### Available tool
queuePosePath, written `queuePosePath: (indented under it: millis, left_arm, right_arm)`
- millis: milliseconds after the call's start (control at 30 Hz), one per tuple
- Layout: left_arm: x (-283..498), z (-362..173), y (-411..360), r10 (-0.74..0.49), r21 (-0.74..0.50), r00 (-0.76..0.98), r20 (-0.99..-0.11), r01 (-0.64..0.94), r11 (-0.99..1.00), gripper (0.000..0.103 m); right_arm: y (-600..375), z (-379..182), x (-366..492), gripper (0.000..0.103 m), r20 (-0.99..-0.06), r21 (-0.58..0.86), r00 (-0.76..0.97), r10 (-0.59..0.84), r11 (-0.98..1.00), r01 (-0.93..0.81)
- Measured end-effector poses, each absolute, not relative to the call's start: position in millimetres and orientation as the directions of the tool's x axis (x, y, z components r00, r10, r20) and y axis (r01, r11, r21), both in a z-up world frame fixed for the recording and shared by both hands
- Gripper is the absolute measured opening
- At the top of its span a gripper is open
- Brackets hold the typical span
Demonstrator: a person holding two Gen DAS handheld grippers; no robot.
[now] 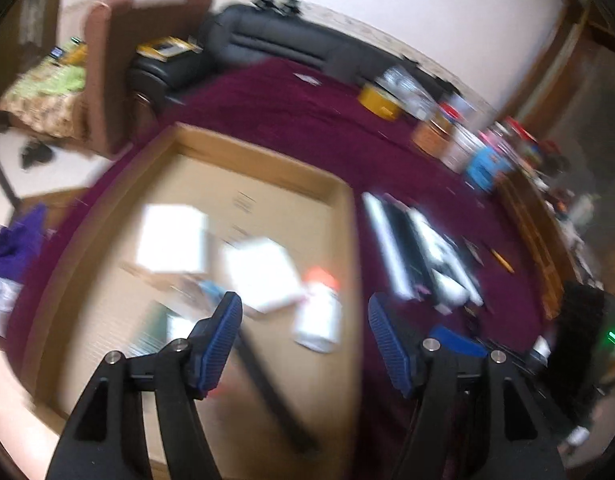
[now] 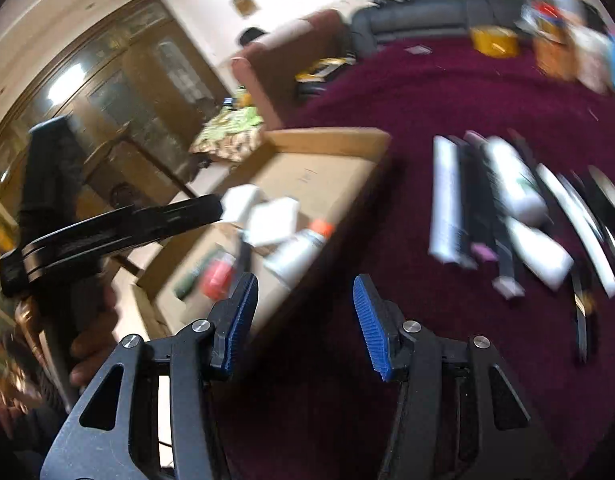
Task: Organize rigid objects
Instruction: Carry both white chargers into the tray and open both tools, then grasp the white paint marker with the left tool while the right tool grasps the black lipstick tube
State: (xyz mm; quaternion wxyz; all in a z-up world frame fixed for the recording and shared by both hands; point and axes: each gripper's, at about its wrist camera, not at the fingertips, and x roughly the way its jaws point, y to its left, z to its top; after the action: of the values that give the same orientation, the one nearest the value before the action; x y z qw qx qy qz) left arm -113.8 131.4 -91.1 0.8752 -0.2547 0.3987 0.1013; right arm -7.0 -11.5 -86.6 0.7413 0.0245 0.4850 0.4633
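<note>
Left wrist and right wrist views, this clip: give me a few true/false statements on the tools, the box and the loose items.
1. Both tools are open and empty. True: left tool and right tool hold nothing.
2. The box is empty. False: it holds white packs and an orange-capped bottle.
3. Loose items lie on the rug beside the box. True.
4. The bottle stands upright. False: it lies on its side.
5. The rug is green. False: it is maroon.

I had both tools spread wide and empty: my left hand-held gripper (image 1: 305,340) aimed toward twelve o'clock, my right hand-held gripper (image 2: 303,322) likewise, with the left tool at its nine o'clock.
</note>
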Motion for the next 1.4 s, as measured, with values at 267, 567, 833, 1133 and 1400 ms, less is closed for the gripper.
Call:
queuePosePath:
  millis: [267,567,833,1133,1400]
  left_arm:
    - [-79,-99,59,-0.138,-0.351,0.616,-0.776,-0.24,0.905,0.066]
    - [-65,-114,55,-0.175,-0.375,0.563,-0.808,-0.261,0.889,0.066]
    - [-15,-110,60,-0.063,-0.261,0.524,-0.85,-0.314,0.913,0.055]
    - [59,-144,80,-0.044,-0.204,0.41,-0.911,-0.357,0.911,0.029]
    - [66,-149,73,0.032,-0.114,0.387,-0.922,-0.35,0.93,0.012]
  right_arm:
    - [-100,-96,38,0.05,-0.755,0.414,0.273,0.596,0.756,-0.507]
    - [-119,-127,74,0.034,-0.794,0.394,0.303,0.528,0.825,-0.405]
    - [-122,-129,70,0.022,-0.78,0.388,0.335,0.528,0.829,-0.403]
    - [-124,-131,70,0.022,-0.775,0.391,0.341,0.532,0.828,-0.402]
    - [-124,-132,69,0.022,-0.774,0.391,0.341,0.533,0.827,-0.403]
